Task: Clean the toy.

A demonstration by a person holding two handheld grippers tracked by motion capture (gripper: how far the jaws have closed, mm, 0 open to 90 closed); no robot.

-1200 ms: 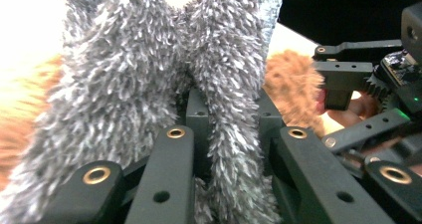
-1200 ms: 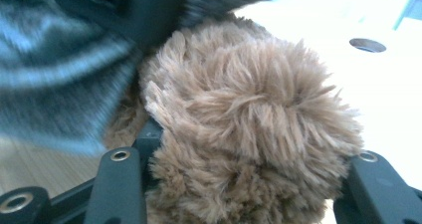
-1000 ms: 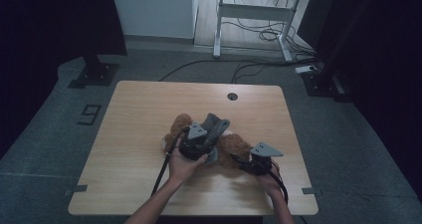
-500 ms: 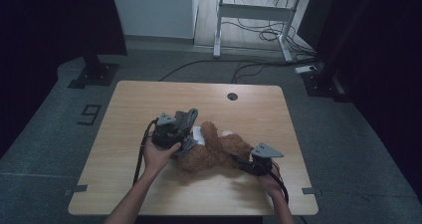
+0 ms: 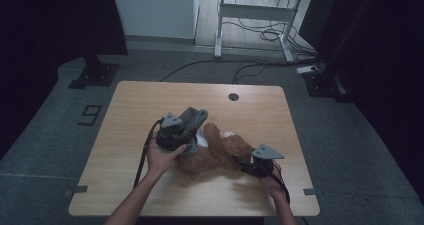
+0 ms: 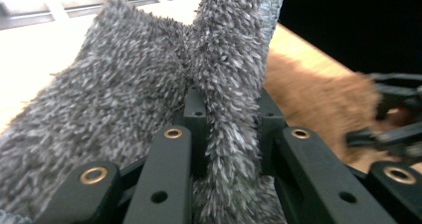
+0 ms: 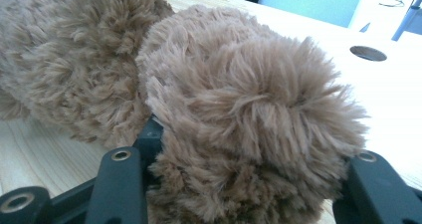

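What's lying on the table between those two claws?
In the high view, a brown teddy bear lies between them: the right claw pinches one paw, the left claw holds a grey fuzzy cloth.

Both forearms reach in from below; the left tool [image 5: 181, 130] is clamped tight, the right tool [image 5: 248, 164] pinches closed, low and level.

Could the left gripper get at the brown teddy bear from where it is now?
Probably not yet: the left gripper is shut on the grey fuzzy cloth, so its jaws are full, though the teddy bear lies right beside it.
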